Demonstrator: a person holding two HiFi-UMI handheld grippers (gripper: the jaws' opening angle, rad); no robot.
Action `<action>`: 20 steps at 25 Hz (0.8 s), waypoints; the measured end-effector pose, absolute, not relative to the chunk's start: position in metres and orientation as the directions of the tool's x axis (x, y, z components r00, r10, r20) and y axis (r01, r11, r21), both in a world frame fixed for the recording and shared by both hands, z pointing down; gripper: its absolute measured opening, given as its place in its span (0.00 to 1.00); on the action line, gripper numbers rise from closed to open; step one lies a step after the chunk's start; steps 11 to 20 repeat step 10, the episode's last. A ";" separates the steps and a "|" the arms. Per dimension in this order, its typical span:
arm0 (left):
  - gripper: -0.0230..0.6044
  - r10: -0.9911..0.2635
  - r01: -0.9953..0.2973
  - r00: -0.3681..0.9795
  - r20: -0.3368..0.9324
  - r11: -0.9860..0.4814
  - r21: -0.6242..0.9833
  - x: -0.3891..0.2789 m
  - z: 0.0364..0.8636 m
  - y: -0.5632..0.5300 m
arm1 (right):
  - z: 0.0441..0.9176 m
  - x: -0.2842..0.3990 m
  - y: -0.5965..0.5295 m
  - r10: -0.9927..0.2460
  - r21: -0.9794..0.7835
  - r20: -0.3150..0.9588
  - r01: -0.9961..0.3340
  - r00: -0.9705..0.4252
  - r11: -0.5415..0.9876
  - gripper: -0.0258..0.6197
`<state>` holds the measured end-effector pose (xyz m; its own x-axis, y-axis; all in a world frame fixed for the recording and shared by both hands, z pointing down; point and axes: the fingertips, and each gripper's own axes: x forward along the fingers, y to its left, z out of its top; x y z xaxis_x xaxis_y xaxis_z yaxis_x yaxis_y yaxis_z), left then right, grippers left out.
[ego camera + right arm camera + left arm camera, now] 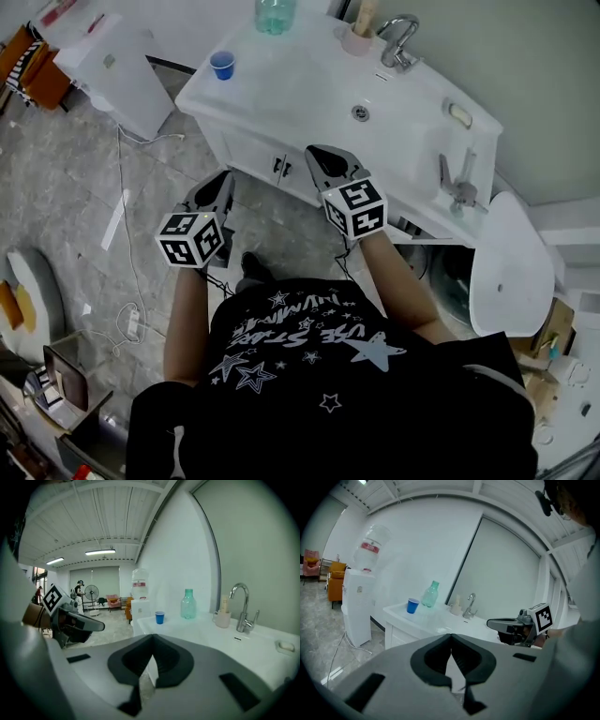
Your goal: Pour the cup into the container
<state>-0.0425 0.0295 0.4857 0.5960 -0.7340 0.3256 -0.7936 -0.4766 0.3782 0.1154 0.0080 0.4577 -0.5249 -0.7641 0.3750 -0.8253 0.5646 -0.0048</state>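
Observation:
A small blue cup [222,65] stands near the left end of the white sink counter [309,103], beside a green bottle [275,14]. The cup [412,605] and bottle [431,594] sit far ahead in the left gripper view, as do the cup [160,617] and bottle [188,604] in the right gripper view. My left gripper [225,180] hangs over the floor before the cabinet, shut and empty [451,635]. My right gripper [324,156] is at the counter's front edge, also shut with nothing in it [152,636]. Both are well short of the cup.
A faucet [401,42] and a beige tumbler [357,37] stand at the back of the counter, with a drain [360,112] in the basin. A water dispenser [122,70] is left of the counter. Cables [127,244] lie on the floor. A round white door [506,262] hangs open at the right.

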 end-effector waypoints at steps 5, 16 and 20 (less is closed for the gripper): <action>0.05 -0.750 -0.810 0.573 0.331 -0.460 0.363 -0.008 0.486 0.063 | 0.459 0.159 0.034 -0.763 -0.015 0.361 -0.821 -0.537 0.571 0.05; 0.05 -0.763 -0.822 0.555 0.332 -0.440 0.363 0.018 0.486 0.096 | 0.462 0.186 0.062 -0.751 -0.027 0.356 -0.810 -0.556 0.586 0.05; 0.05 -0.763 -0.822 0.555 0.332 -0.440 0.363 0.018 0.486 0.096 | 0.462 0.186 0.062 -0.751 -0.027 0.356 -0.810 -0.556 0.586 0.05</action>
